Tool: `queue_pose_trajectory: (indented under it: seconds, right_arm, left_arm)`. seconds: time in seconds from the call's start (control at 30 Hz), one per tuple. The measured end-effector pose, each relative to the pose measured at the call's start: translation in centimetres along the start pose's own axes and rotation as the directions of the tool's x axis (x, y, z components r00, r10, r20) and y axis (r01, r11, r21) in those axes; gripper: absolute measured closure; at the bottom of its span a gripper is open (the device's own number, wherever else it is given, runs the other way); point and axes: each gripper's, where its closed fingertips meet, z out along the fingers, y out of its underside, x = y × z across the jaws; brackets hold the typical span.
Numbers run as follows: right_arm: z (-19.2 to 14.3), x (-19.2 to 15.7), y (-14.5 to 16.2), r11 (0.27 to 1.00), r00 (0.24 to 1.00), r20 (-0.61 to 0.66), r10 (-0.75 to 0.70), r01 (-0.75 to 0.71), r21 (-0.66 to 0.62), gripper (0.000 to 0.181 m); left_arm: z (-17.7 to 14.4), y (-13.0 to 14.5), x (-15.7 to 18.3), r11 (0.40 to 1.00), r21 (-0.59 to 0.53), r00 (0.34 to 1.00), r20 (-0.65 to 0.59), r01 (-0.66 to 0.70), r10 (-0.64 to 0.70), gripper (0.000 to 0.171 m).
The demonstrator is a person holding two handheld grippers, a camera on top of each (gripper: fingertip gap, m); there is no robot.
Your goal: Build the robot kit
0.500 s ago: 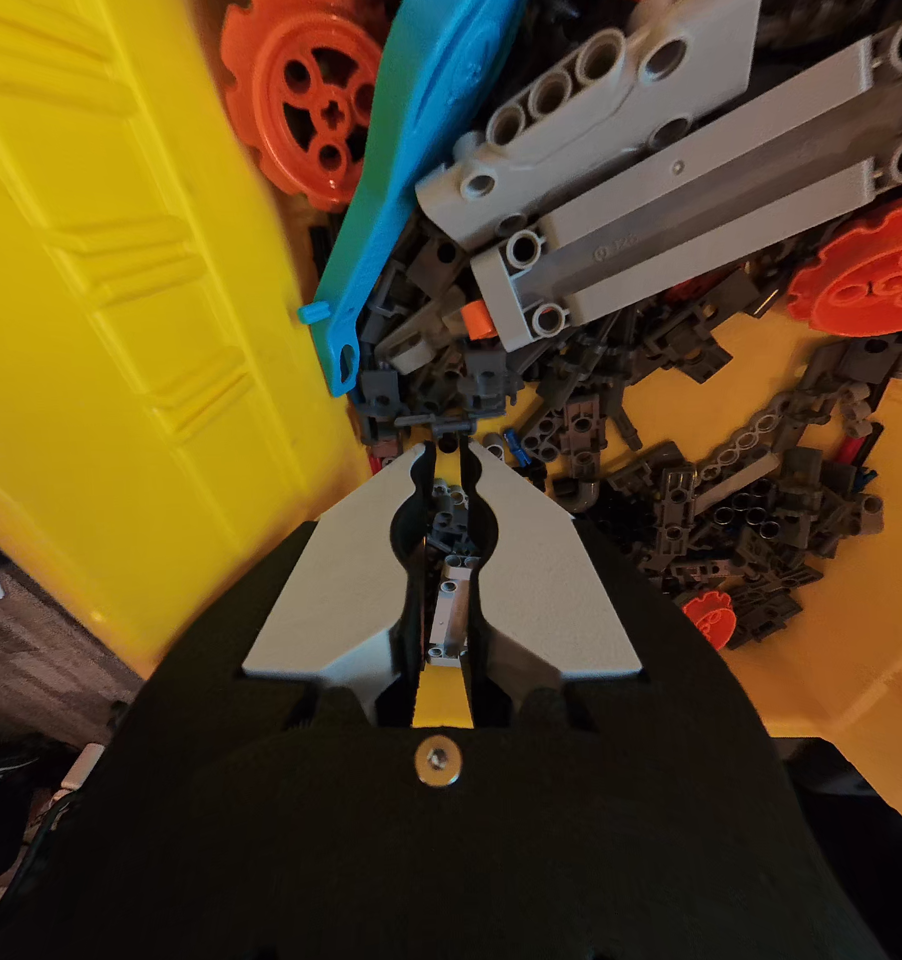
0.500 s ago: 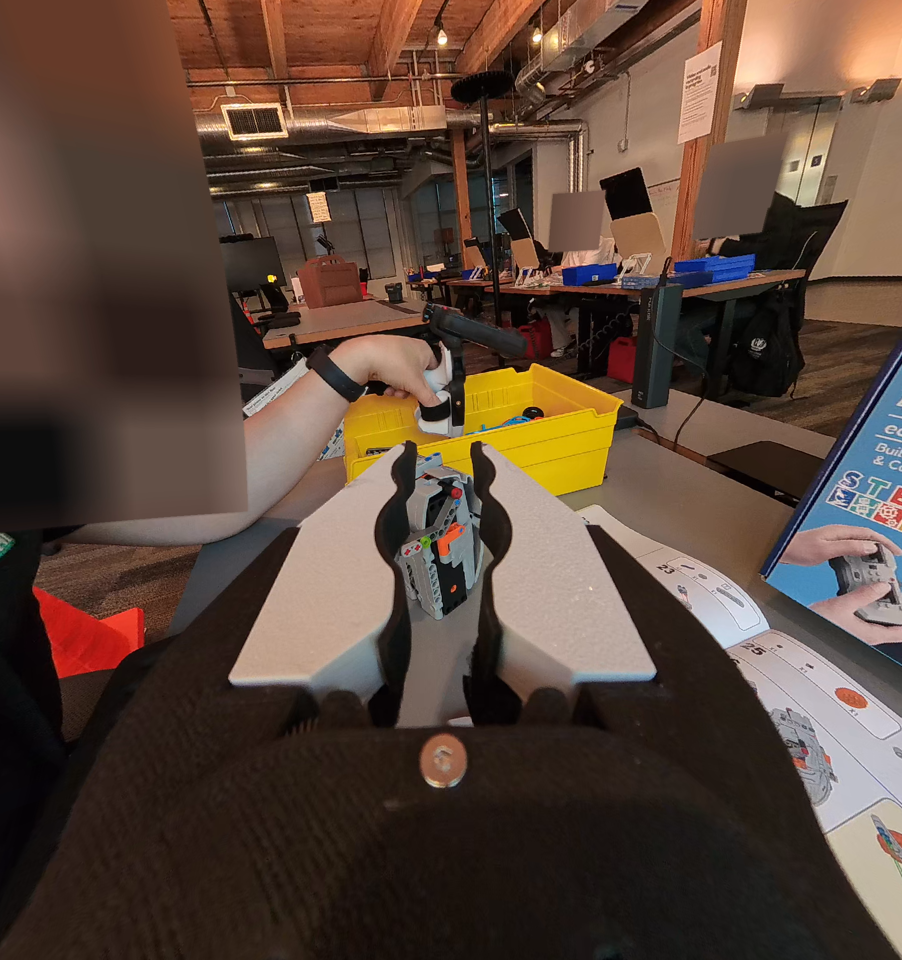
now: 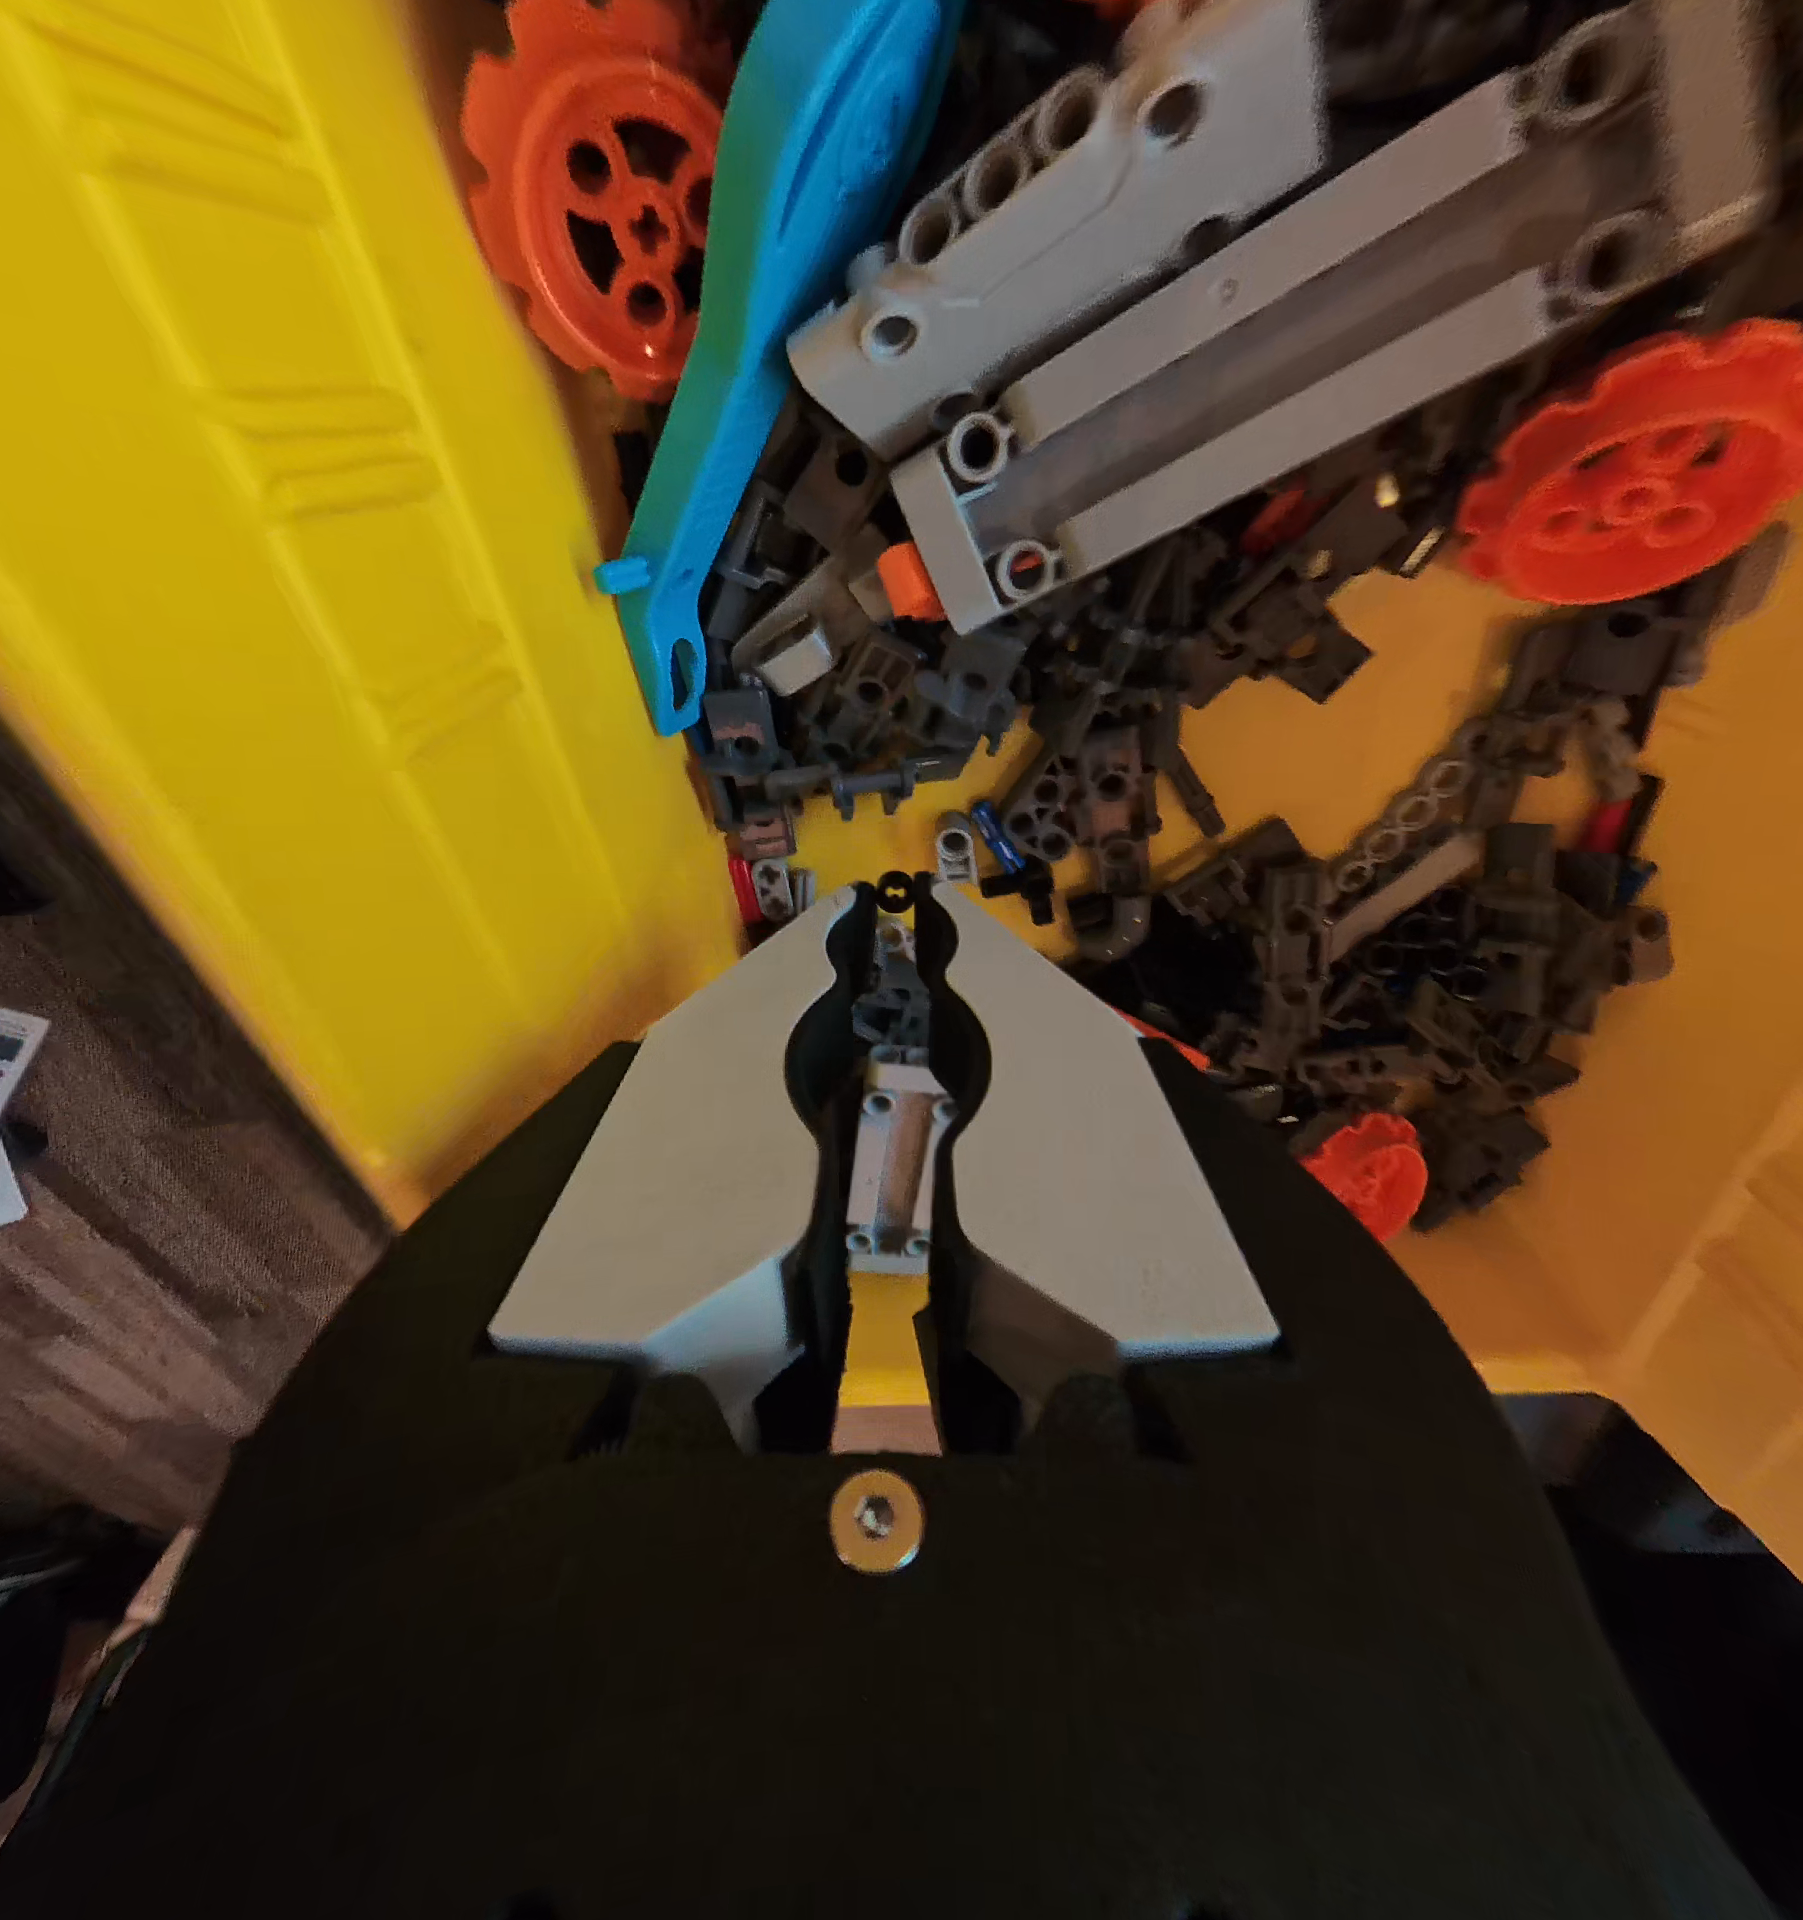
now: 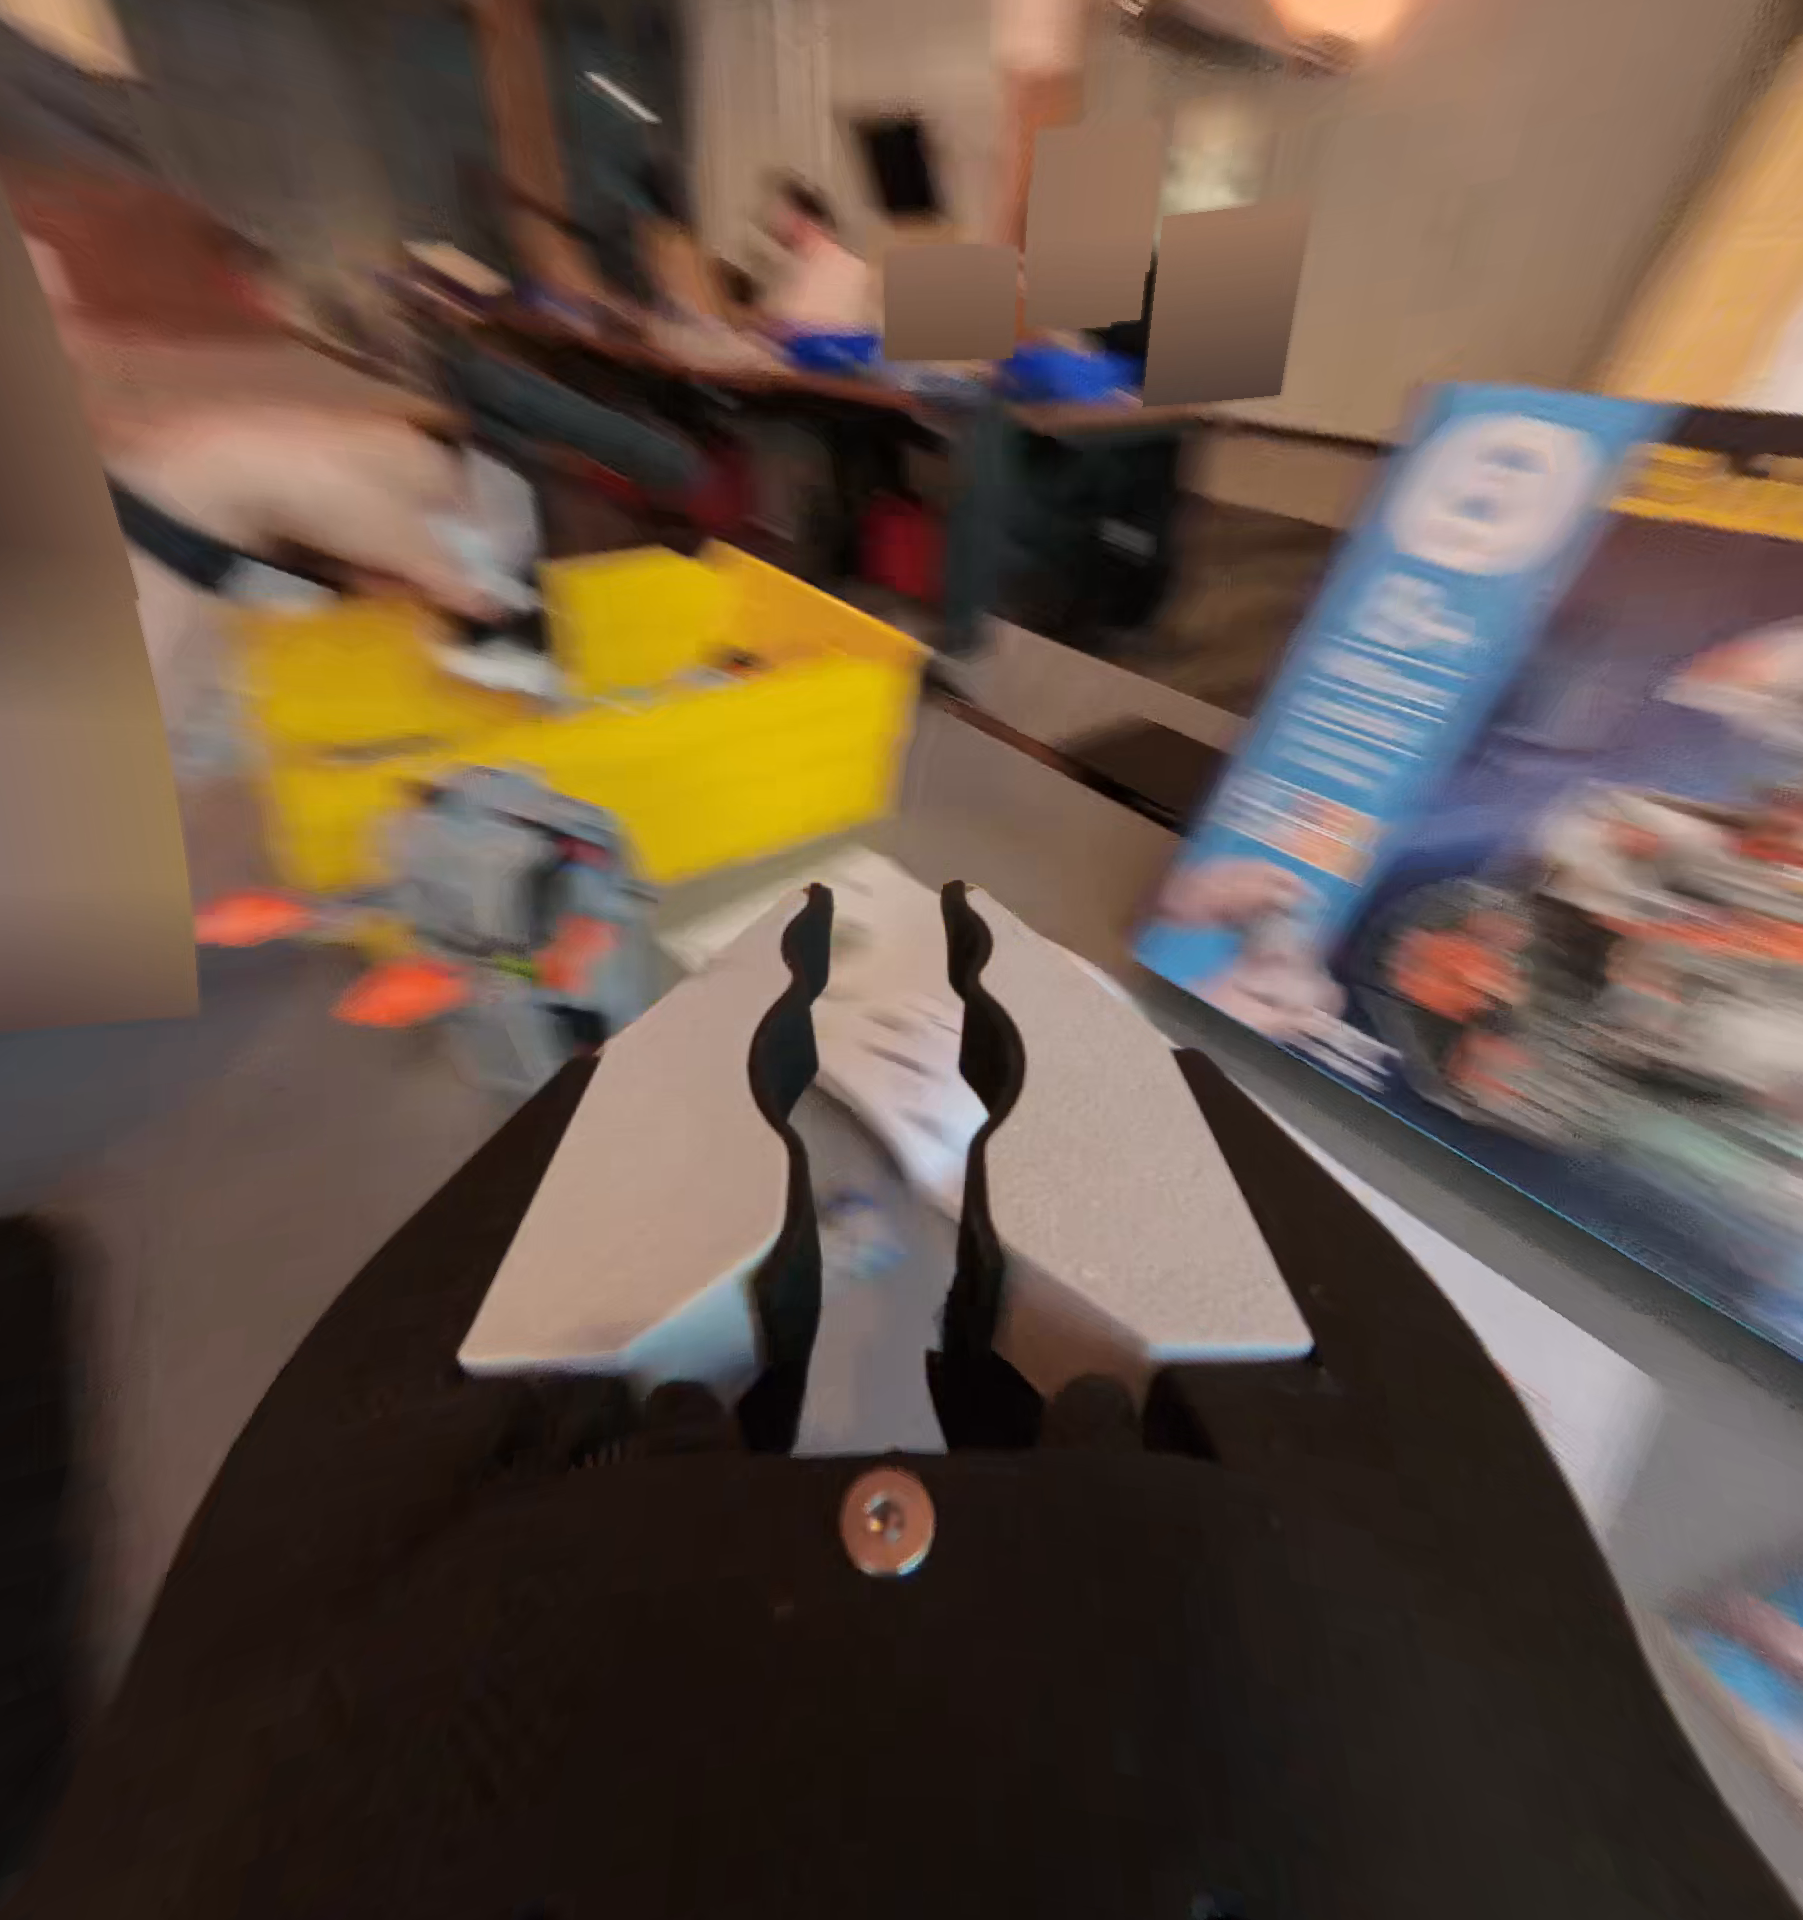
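A: Right gripper (image 4: 884,891) has swung off the grey-orange model (image 4: 523,904), now left of centre; jaws apart, empty.

B: Left gripper (image 3: 894,891)?

A: Pinching a small black ring (image 3: 894,886) at its tips, mid-frame over the yellow bin (image 3: 253,520); grey beams (image 3: 1240,343) lie diagonally, upper right.

Left claw (image 3: 893,896) pinching small black round piece (image 3: 893,886) at fingertips over yellow bin (image 3: 253,520), right claw (image 4: 884,896) parted, empty.
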Motion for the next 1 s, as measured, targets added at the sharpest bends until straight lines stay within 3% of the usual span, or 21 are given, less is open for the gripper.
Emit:
queue_pose_trajectory:
  seconds: [0.07, 0.17, 0.27, 0.37, 0.47, 0.57, 0.67, 0.8, 0.93, 1.0]
  right_arm:
    - [-1.0, 5.3, 2.4, 0.977, 0.939, -0.309, -0.153, 0.097, -0.192, 0.161]
    - [-3.9, 11.0, 3.8, 0.911, 0.738, -0.575, -0.353, 0.13, -0.392, 0.161]
    - [-4.4, 12.1, 5.5, 0.901, 0.737, -0.594, -0.321, 0.045, -0.43, 0.16]
    - [-4.7, 12.3, 5.8, 0.909, 0.75, -0.603, -0.274, -0.003, -0.417, 0.157]
    - [-5.1, 12.4, 5.1, 0.91, 0.735, -0.608, -0.3, 0.028, -0.414, 0.157]
    - [-5.7, 13.0, 4.9, 0.905, 0.72, -0.615, -0.321, 0.04, -0.424, 0.156]
    - [-6.2, 13.4, 5.1, 0.906, 0.733, -0.609, -0.303, 0.024, -0.422, 0.155]
    - [-8.2, 15.2, 5.8, 0.906, 0.739, -0.619, -0.265, -0.028, -0.421, 0.154]
    - [-12.0, 18.8, 6.6, 0.927, 0.688, -0.704, -0.177, -0.122, -0.354, 0.154]
    - [-13.8, 20.3, 7.4, 0.93, 0.651, -0.749, -0.123, -0.187, -0.316, 0.154]
  left_arm:
    - [-2.2, -0.3, 0.6, 0.997, 0.083, 1.0, 0.006, -0.005, 0.005, 0.167]
    - [-6.6, -0.6, 2.9, 0.965, 0.256, 0.999, -0.002, -0.047, 0.049, 0.167]
    - [-11.7, -1.4, 7.5, 0.862, 0.488, 0.985, -0.022, -0.139, 0.171, 0.166]
    - [-16.4, -1.2, 13.5, 0.703, 0.676, 0.953, -0.003, -0.221, 0.302, 0.166]
    - [-19.1, 2.5, 23.3, 0.545, 0.774, 0.829, -0.049, -0.321, 0.557, 0.166]
    - [-18.0, 6.9, 32.7, 0.477, 0.751, 0.655, -0.078, -0.457, 0.752, 0.166]
    - [-14.6, 8.3, 39.8, 0.44, 0.663, 0.548, -0.053, -0.605, 0.835, 0.166]
    - [-8.7, 6.2, 45.6, 0.393, 0.543, 0.505, 0.068, -0.742, 0.86, 0.166]
    - [-4.3, 3.3, 48.4, 0.404, 0.475, 0.509, 0.113, -0.782, 0.853, 0.166]
    - [-2.9, 2.7, 49.3, 0.426, 0.471, 0.514, 0.069, -0.773, 0.855, 0.166]
